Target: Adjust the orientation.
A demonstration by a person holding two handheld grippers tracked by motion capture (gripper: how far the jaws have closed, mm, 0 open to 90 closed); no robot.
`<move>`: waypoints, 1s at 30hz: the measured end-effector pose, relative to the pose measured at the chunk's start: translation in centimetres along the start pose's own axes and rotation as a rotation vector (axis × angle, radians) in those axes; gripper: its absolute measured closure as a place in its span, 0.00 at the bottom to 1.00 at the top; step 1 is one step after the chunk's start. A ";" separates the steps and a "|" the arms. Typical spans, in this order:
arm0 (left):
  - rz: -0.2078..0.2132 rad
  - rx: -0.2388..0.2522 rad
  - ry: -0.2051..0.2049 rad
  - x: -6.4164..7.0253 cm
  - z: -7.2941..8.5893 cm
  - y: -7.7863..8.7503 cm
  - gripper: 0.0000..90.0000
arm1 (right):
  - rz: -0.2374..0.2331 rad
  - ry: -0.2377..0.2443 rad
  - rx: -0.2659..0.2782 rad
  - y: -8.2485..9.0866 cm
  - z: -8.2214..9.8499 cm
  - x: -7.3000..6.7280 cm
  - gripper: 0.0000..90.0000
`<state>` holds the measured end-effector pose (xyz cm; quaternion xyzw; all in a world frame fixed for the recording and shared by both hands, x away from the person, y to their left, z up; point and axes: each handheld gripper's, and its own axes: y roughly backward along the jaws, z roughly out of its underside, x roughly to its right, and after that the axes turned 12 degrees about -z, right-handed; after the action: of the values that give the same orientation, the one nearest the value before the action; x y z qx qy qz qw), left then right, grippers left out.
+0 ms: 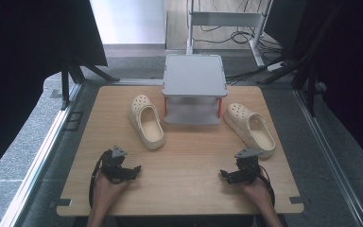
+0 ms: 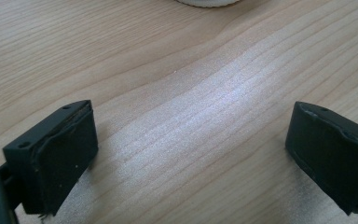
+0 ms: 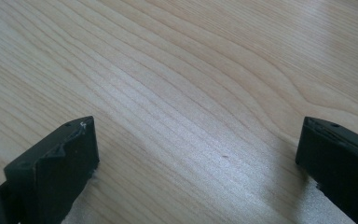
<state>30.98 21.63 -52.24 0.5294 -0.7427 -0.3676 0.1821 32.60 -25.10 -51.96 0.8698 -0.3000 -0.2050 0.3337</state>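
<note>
Two cream clog shoes lie on the wooden table [image 1: 184, 161]. The left clog [image 1: 146, 121] is left of a small grey two-tier rack [image 1: 194, 88]; the right clog [image 1: 249, 128] is to the rack's right. My left gripper [image 1: 121, 166] rests near the table's front left, held by a hand, below the left clog. My right gripper [image 1: 241, 171] rests at the front right, below the right clog. In the left gripper view the jaws stand wide apart over bare wood [image 2: 191, 121], and the left clog's edge [image 2: 209, 2] peeks in at the top. The right gripper [image 3: 196, 154] is open too, with nothing between its jaws.
The rack stands at the table's far middle edge. Black curtains hang at both sides. Beyond the table are a metal frame [image 1: 227, 23] and cables on the floor. Bare wood lies between the two grippers.
</note>
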 end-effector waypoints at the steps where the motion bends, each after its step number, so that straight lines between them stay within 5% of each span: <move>1: 0.000 0.000 -0.001 0.0 0.0 0.0 0.02 | 0.000 0.000 0.000 0.0 0.0 0.0 0.00; 21: 0.001 -0.002 -0.003 0.0 0.0 0.0 0.02 | 0.004 -0.010 -0.014 -0.1 -0.3 -0.1 0.00; 30: 0.001 -0.002 -0.003 0.0 0.0 0.0 0.02 | -0.047 0.019 -0.024 0.1 -1.8 -0.6 0.01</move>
<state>31.02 21.61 -52.24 0.5282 -0.7430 -0.3688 0.1817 33.12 -24.00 -50.53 0.8744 -0.2739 -0.2081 0.3422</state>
